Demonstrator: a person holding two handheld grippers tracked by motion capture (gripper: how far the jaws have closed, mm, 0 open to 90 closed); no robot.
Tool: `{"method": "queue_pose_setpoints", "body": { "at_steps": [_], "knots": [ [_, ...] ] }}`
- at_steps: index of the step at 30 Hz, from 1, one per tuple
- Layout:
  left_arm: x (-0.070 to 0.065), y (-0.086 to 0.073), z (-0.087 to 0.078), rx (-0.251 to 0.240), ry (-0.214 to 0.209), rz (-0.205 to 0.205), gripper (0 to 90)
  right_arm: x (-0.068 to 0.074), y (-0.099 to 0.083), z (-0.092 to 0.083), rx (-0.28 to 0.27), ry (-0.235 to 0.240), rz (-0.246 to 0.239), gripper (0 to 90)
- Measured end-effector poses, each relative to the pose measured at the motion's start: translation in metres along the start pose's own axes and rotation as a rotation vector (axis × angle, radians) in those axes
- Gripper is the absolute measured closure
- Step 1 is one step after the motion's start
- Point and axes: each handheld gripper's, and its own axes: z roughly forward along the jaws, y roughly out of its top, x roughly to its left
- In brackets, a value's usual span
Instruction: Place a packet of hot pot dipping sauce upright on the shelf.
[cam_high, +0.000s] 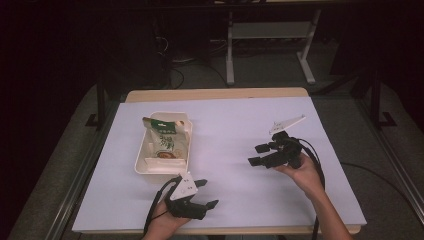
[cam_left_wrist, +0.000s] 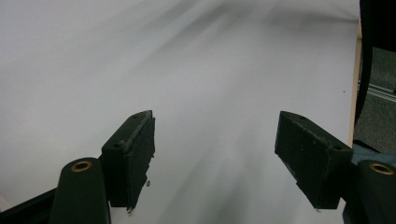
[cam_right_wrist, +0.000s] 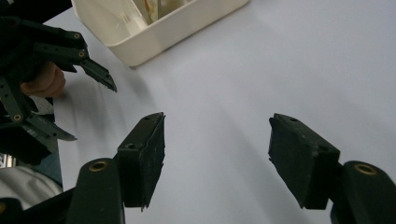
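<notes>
Here: snack bag (cam_high: 165, 140) in tray (cam_high: 141, 159), beyond left hand-held gripper (cam_high: 206, 193).

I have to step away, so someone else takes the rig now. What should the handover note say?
Left tongs: open, empty, at the table's near edge, just below the tray.
Right tongs: open, empty, over bare table right of the tray.
White tray: left of centre, holding a green-and-white food pouch that leans on its far end.
Done: pouch sits in the tray.
Left: nothing is gripped; probably check the pouch's seating before any next move.
</notes>
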Motion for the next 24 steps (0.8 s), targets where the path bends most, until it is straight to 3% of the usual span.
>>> {"method": "queue_pose_setpoints", "body": {
  "at_steps": [24],
  "knots": [
    [-0.001, -0.002, 0.000, 0.008, 0.001, -0.002, 27.8, 0.014, -0.050, -0.010, -0.001, -0.033, 0.028, 34.8]
  ]
}}
